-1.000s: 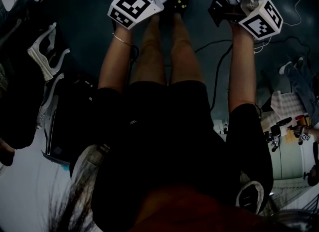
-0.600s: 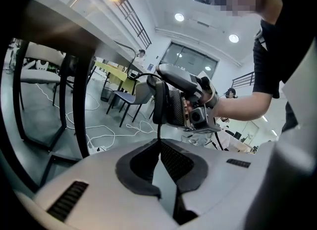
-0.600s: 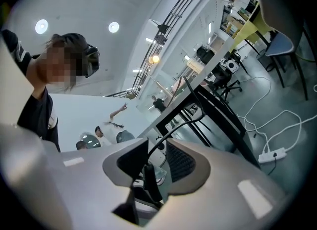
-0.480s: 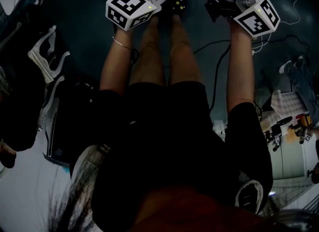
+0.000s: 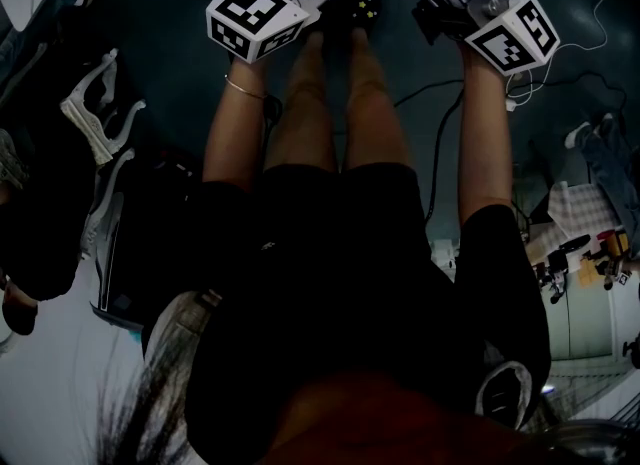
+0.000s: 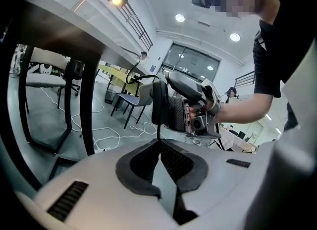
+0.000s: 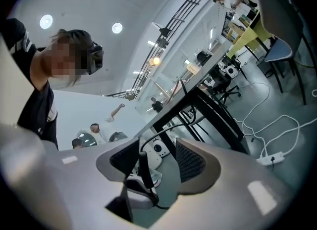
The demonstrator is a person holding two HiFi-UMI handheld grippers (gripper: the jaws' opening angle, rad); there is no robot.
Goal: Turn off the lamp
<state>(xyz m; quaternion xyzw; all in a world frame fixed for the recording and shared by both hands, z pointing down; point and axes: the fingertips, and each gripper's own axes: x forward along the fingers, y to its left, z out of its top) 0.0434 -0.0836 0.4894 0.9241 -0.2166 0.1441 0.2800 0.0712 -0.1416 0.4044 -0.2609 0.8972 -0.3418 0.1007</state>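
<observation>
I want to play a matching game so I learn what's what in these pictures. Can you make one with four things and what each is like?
Things:
1. left gripper
2. right gripper
3. marker cube
4. white power strip

What it is like:
A. lying on the grey floor
B. black and white squares
C. jaws wide apart
D. jaws shut on a thin black cord

Pairs: 1-D, 2-C, 3-B, 4-A.

The right gripper's jaws have just been opening, and the cord's black switch stands between them, close to one pad.
</observation>
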